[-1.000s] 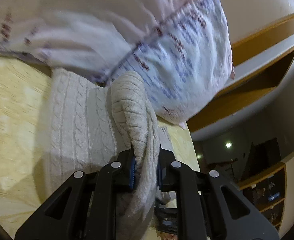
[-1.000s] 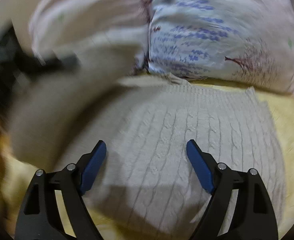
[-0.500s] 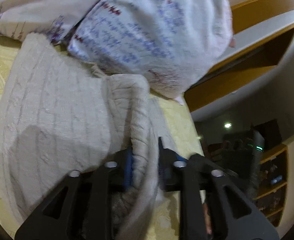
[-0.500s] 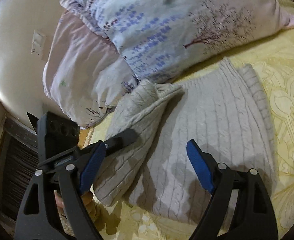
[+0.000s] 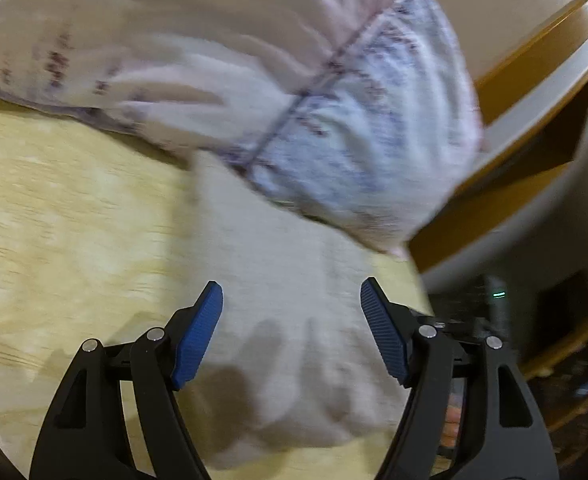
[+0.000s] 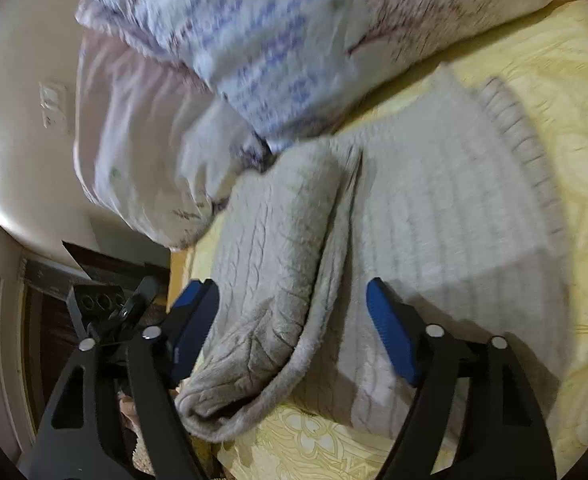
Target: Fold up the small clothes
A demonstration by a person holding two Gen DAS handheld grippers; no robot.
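Bed (image 6: 566, 92): covered by a pale yellow spread with a woven floral pattern, seen in both wrist views.

Lying on it:
- Cream cable-knit sweater (image 6: 434, 216) (image 5: 286, 300), spread flat near the head of the bed; one part is folded over along its side nearest the bed's edge, forming a thicker doubled strip. Ribbed hem visible on the opposite side. Its upper end touches the pillows.
- Pillow with blue and maroon print (image 6: 278, 40) (image 5: 358, 136), at the head of the bed, resting against the sweater's upper end.
- Pale pink pillow (image 6: 134, 128) (image 5: 174, 40), just beside the printed one, touching it, near the bed's corner.
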